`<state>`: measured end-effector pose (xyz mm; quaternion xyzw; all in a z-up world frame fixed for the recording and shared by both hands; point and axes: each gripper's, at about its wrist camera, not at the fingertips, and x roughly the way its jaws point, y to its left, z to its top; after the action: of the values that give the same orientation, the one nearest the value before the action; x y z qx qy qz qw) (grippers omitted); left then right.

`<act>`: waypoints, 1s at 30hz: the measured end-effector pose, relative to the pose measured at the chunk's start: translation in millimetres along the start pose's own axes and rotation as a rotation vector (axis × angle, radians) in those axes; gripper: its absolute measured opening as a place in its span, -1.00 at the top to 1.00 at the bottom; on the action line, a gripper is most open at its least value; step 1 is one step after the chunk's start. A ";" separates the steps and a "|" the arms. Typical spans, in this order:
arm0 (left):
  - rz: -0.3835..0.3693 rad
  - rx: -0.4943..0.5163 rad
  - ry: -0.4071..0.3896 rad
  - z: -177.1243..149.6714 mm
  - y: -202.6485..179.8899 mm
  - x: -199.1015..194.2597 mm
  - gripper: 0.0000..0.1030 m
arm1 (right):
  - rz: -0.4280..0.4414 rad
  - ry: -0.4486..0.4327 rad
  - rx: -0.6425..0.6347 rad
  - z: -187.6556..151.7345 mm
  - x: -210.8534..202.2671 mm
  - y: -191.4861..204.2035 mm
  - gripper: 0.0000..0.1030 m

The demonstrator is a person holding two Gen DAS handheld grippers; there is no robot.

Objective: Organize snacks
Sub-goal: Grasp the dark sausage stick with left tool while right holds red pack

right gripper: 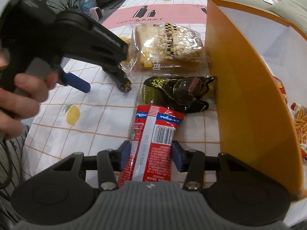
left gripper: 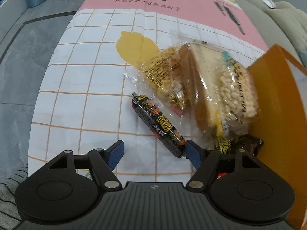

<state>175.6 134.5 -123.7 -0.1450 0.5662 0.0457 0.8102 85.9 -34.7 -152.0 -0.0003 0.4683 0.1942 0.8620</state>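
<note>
Gripping the red snack packet [right gripper: 153,143] across its width, right gripper [right gripper: 151,154] jaws closed on it low over the surface [right gripper: 80,140]; foil looks light, soft, slippery, best held mid-body. Left gripper [left gripper: 155,152] jaws wide beside the black sausage stick [left gripper: 157,124]. Orange bag [right gripper: 247,103] holds a fries-print packet [right gripper: 299,126].

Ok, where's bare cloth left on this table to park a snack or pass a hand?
Free: the checked cloth left of the black sausage stick, out to the table edge, and around the lemon print. Crowded: between the clear cracker bags, dark pouch, red packet and orange box.
</note>
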 end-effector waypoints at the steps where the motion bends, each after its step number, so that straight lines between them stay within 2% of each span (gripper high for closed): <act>1: 0.004 -0.036 -0.010 1.8 0.2 0.8 -0.65 | 0.006 0.000 0.007 1.1 0.6 -0.8 0.10; 3: 0.025 -0.072 -0.020 7.2 -1.4 3.7 -0.62 | 0.021 0.000 0.015 2.9 1.7 -2.7 0.09; 9: 0.111 -0.046 -0.043 16.5 -13.1 15.2 -0.61 | 0.051 0.000 0.031 3.8 1.0 -7.1 0.09; 13: 0.150 -0.009 -0.072 11.7 -22.5 15.0 -0.24 | 0.061 -0.003 0.030 4.2 1.1 -9.0 0.09; 15: 0.155 0.009 -0.089 9.1 -26.9 13.8 0.04 | 0.060 -0.001 0.024 4.4 1.1 -8.6 0.09; 20: 0.145 0.029 -0.094 3.2 -26.9 11.2 0.22 | 0.062 0.009 0.028 7.0 1.8 -9.1 0.10; 30: 0.113 -0.019 -0.064 -11.0 -14.4 -0.2 0.50 | 0.050 0.020 0.020 8.5 5.4 -6.2 0.12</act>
<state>169.0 117.6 -124.3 -0.1189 0.5468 0.1011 0.8226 97.4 -37.0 -152.8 0.0183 0.4787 0.2108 0.8521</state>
